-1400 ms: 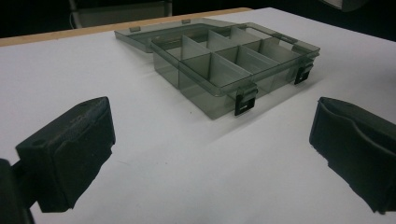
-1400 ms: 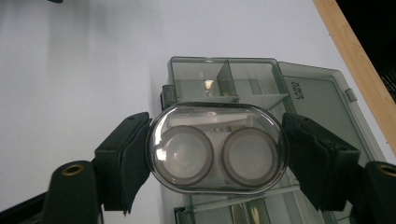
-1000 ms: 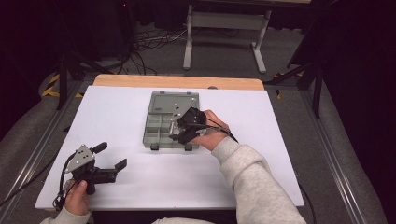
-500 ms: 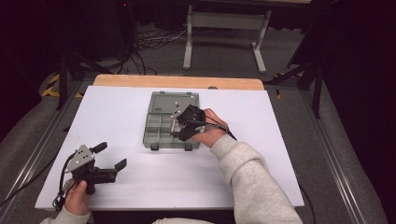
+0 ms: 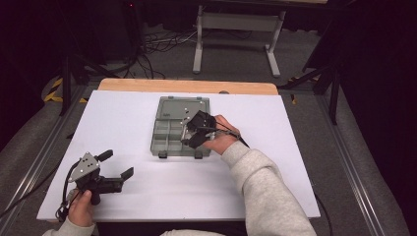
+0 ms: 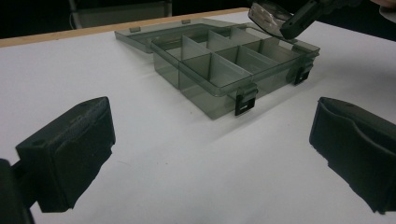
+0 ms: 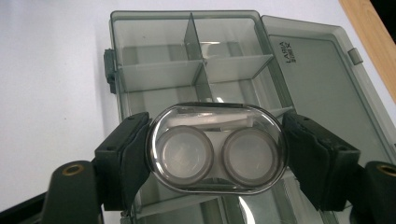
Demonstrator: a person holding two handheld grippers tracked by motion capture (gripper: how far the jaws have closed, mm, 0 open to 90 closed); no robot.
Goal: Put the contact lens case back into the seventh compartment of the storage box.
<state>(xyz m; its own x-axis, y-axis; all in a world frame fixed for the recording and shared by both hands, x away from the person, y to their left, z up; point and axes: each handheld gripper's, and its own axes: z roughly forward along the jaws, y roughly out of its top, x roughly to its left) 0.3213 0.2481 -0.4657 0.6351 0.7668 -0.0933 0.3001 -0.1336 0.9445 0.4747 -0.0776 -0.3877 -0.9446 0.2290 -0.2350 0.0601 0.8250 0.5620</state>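
1. Presently, right gripper: jaws clamped on a clear oval case, held above the open compartment box.
2. Left gripper: jaws apart, empty, well apart from the box on the white table.

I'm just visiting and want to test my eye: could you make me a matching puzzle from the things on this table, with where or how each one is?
Things:
1. left gripper
2. right gripper
3. oval clear case
4. compartment box

States:
a. lid folded back, lying flat on the white table
b. clamped between two black jaws
c. jaws apart, nothing between them, near the table's front corner
d. held over the box, shut on something

Pairs: 1-c, 2-d, 3-b, 4-a
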